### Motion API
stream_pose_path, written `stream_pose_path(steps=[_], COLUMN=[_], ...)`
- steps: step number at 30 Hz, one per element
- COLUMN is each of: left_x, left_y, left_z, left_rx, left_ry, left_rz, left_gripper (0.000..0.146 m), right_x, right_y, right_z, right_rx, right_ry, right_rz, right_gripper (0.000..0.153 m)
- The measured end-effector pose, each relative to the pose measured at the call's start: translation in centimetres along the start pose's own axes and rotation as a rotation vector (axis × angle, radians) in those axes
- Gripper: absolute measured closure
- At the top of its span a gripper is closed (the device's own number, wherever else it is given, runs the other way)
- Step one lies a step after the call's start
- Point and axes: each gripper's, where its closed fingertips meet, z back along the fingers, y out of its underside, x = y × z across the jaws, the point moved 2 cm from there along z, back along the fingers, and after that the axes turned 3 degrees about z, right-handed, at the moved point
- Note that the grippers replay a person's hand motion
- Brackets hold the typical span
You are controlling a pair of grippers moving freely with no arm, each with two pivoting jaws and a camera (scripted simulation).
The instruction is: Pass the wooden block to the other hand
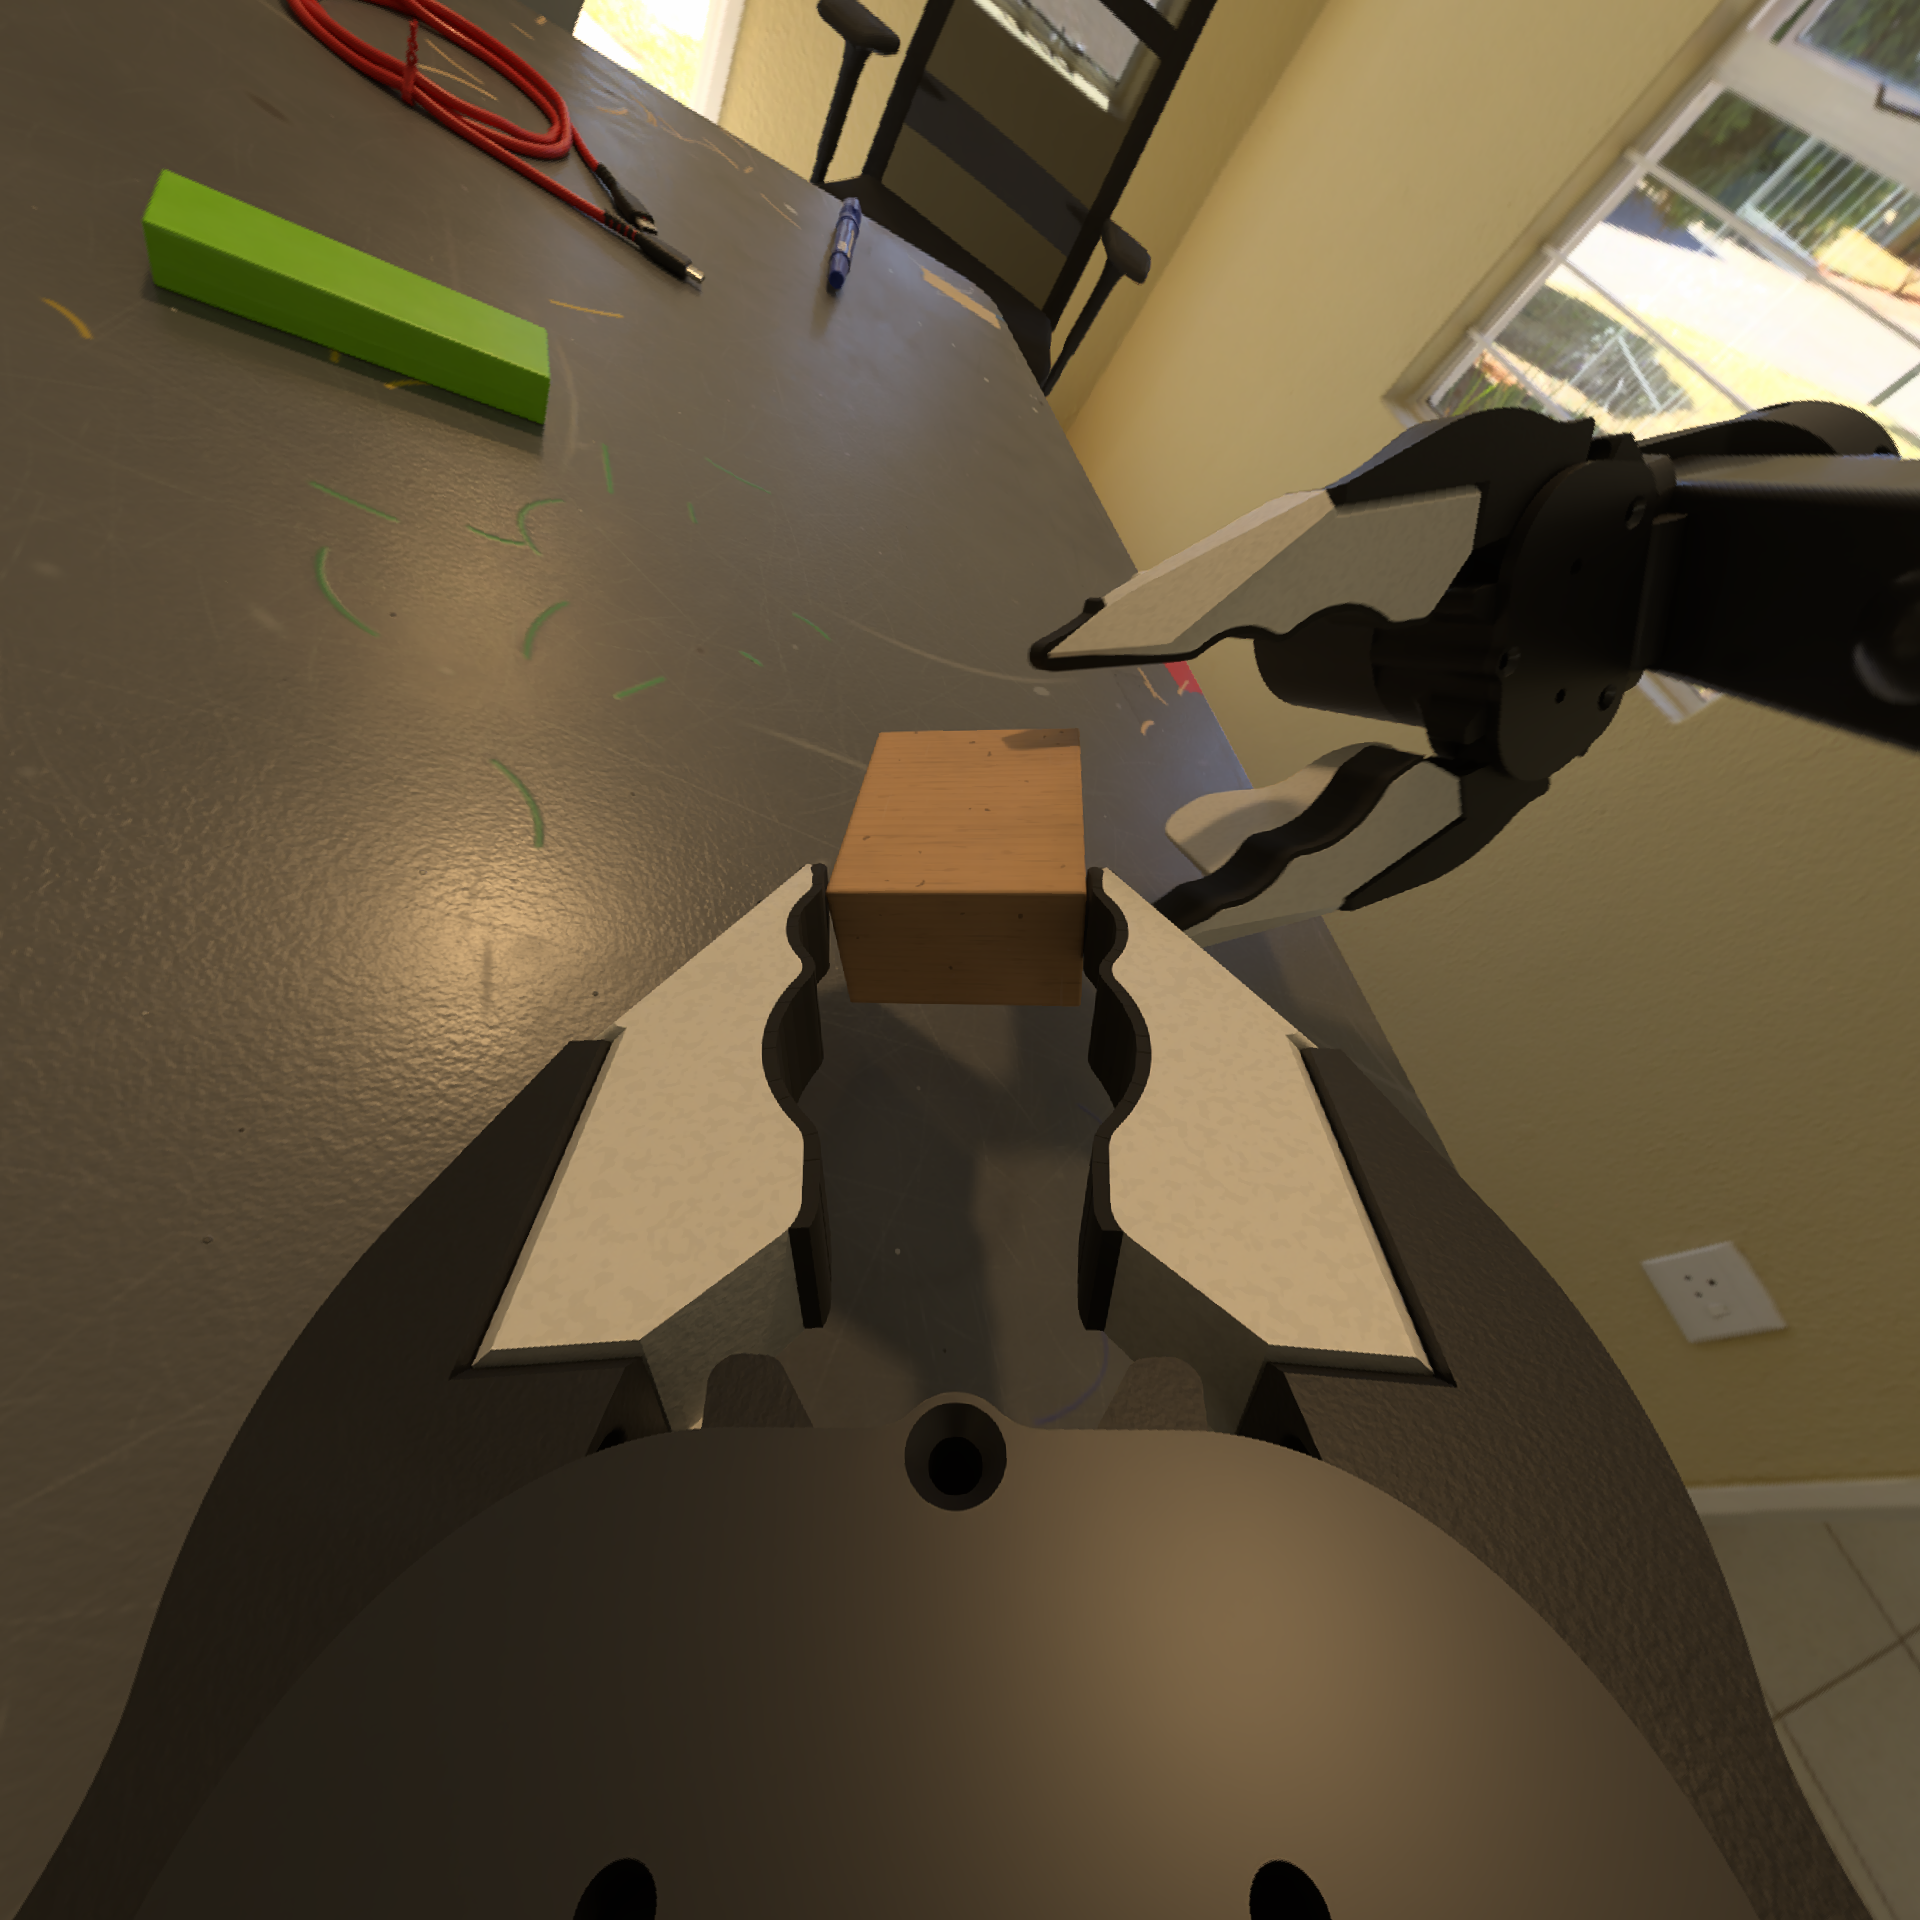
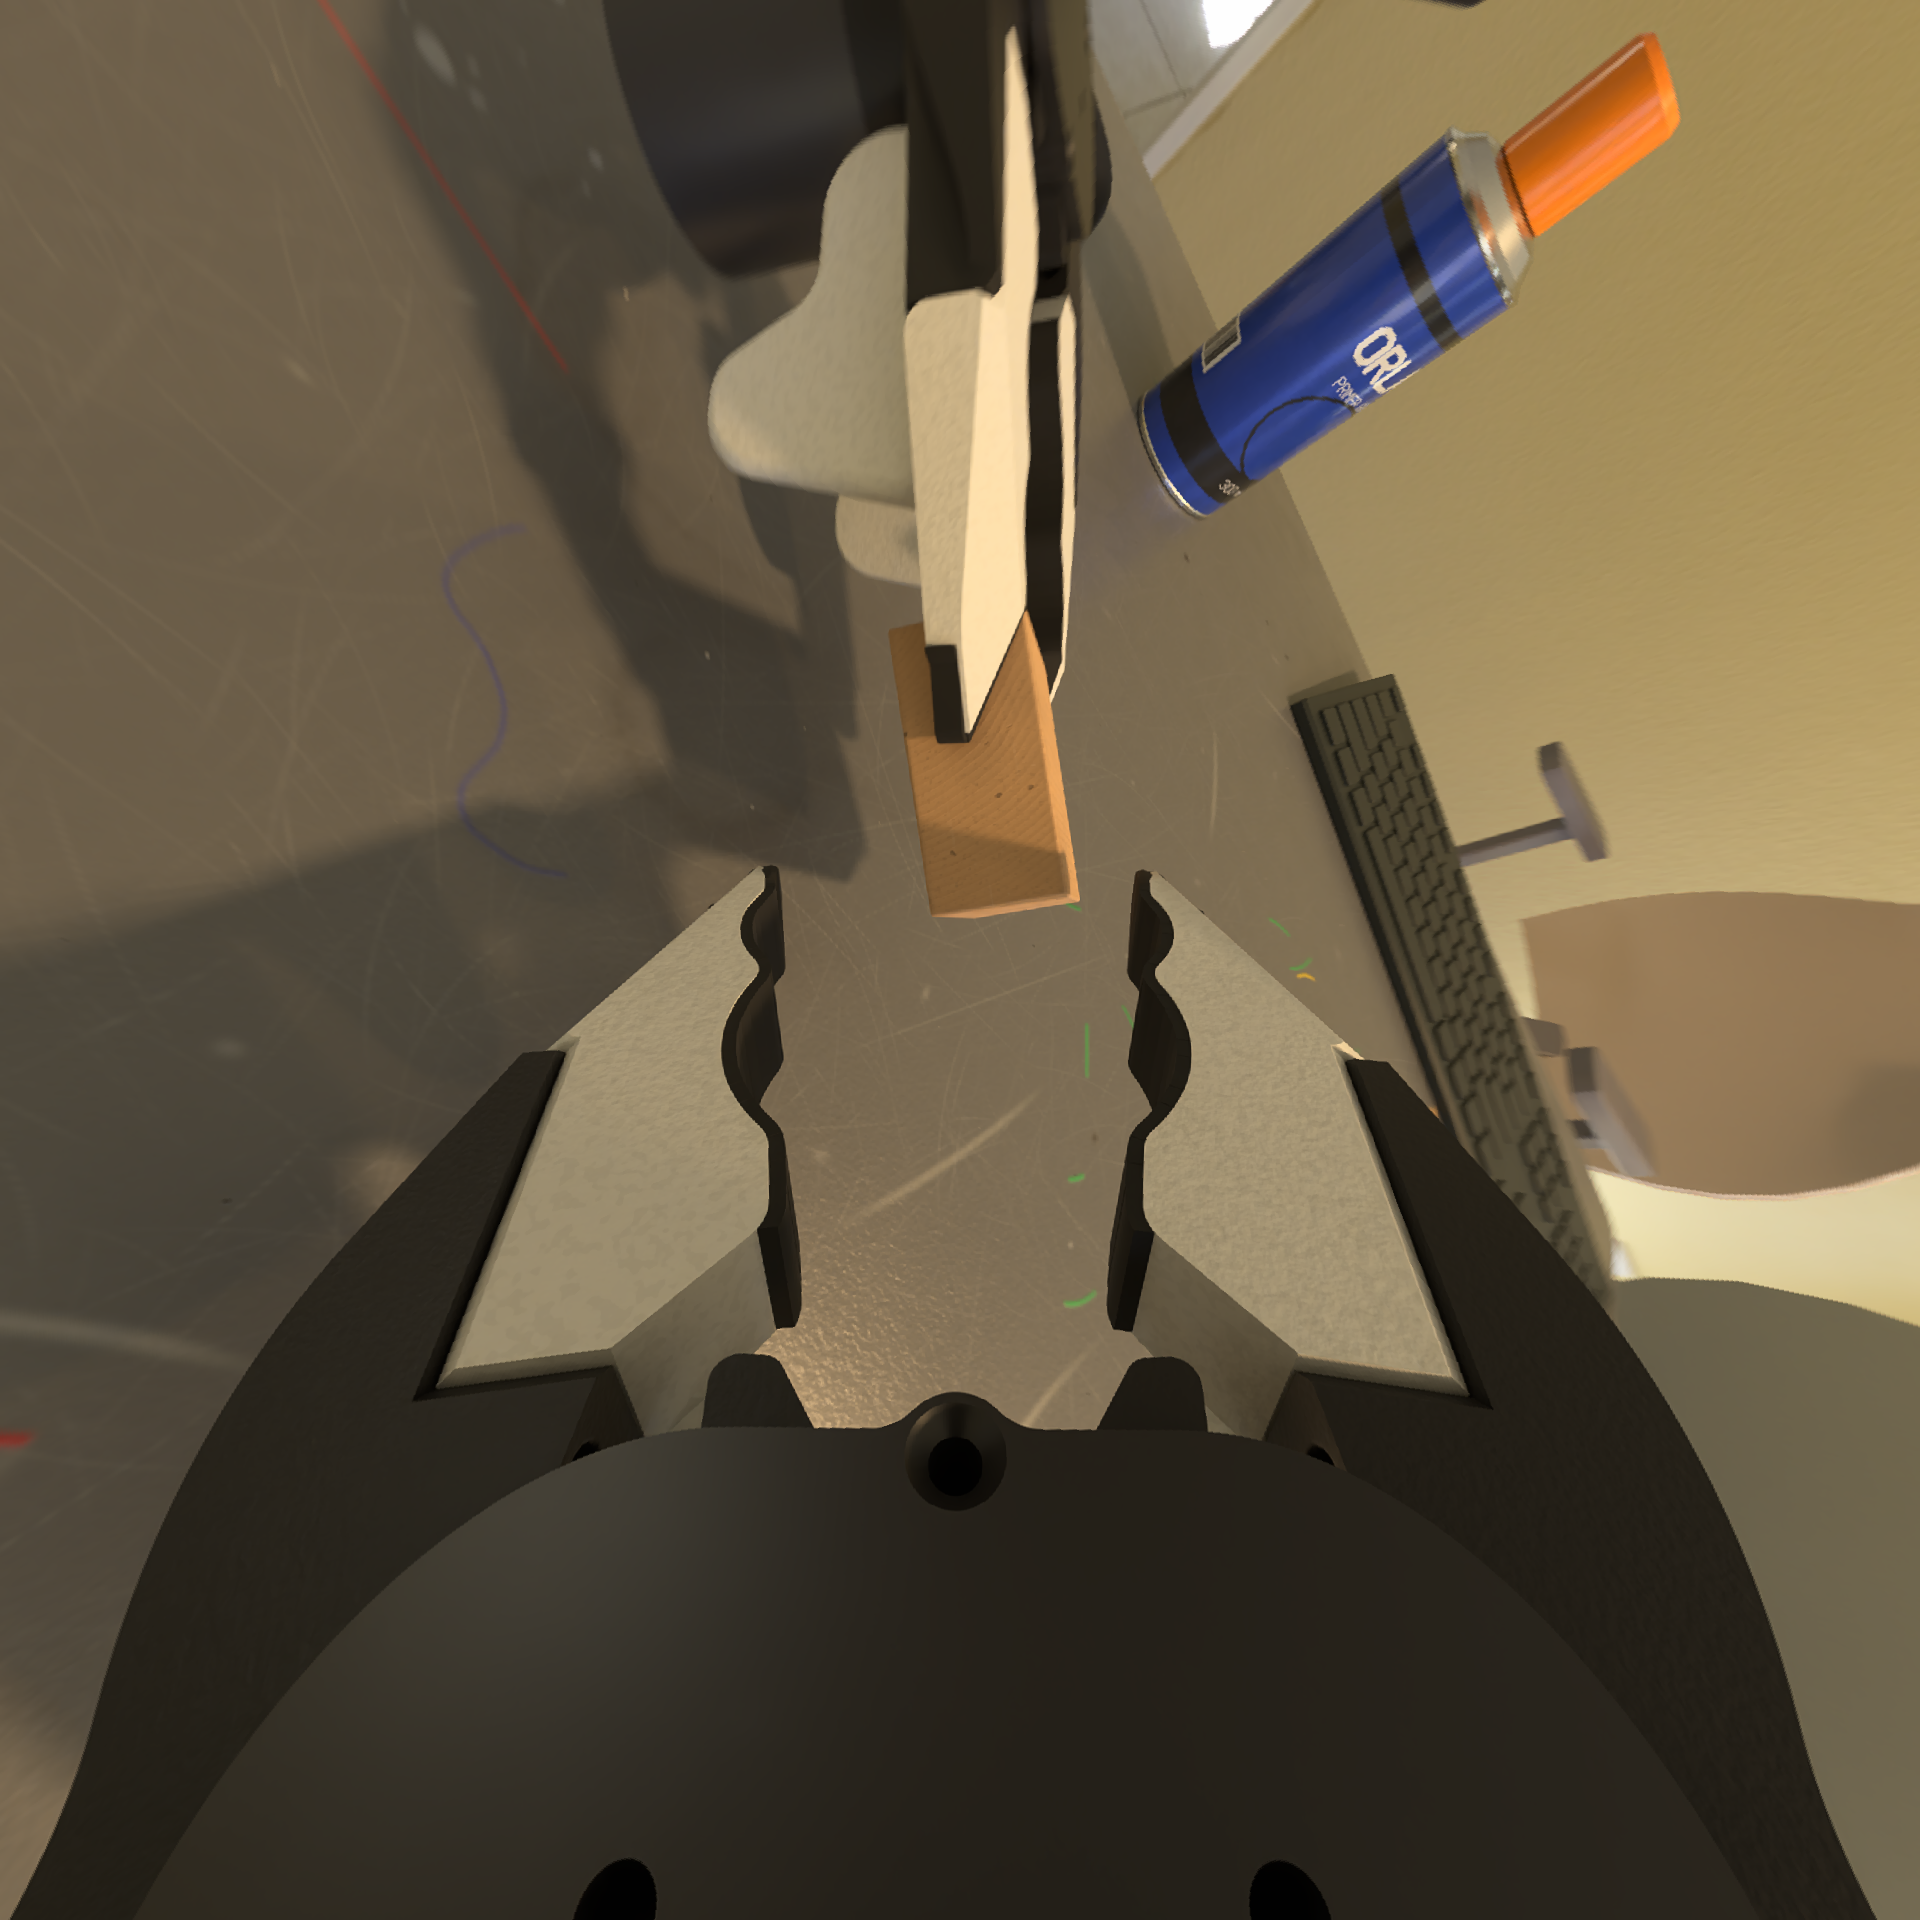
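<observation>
My left gripper [image 1: 956, 894] is shut on the wooden block [image 1: 961, 831] at its fingertips and holds it above the dark table [image 1: 312, 935]. My right gripper shows in the left wrist view [image 1: 1112, 779], open, just right of the block. In the right wrist view the right gripper [image 2: 956, 883] is open and empty. The wooden block [image 2: 987, 821] hangs just beyond its fingertips, between them, not touching. The left gripper's finger [image 2: 977, 520] clamps the block's far end from above.
A green block [image 1: 343, 291], a red cable [image 1: 488, 104] and a blue pen [image 1: 844, 244] lie at the far side of the table. A blue spray can with an orange cap [image 2: 1382, 301] and a dark keyboard [image 2: 1434, 935] sit near the table edge.
</observation>
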Motion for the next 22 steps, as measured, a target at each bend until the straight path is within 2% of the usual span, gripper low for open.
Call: stream_pose_path(steps=[5, 13, 15, 22], left_x=[0.1, -0.4, -0.4, -0.5], left_y=[-0.2, 0.0, 0.0, 0.0], left_z=[-0.1, -0.2, -0.2, -0.2], left_rx=[-0.014, -0.019, -0.021, -0.02], left_ry=[-0.018, -0.074, -0.076, -0.079], left_rz=[-0.01, -0.107, -0.11, -0.12], left_gripper=[0.097, 0.097, 0.097, 0.097], right_x=[-1.2, -2.8, -3.0, -2.6], right_y=[-0.7, -1.6, -1.3, -0.8], right_z=[1.4, 3.3, 3.2, 2.7], right_rx=[-0.085, -0.213, -0.203, -0.176], right_ry=[-0.049, -0.242, -0.253, -0.278], right_rz=[-0.156, -0.447, -0.472, -0.482], right_gripper=[0.084, 0.088, 0.089, 0.106])
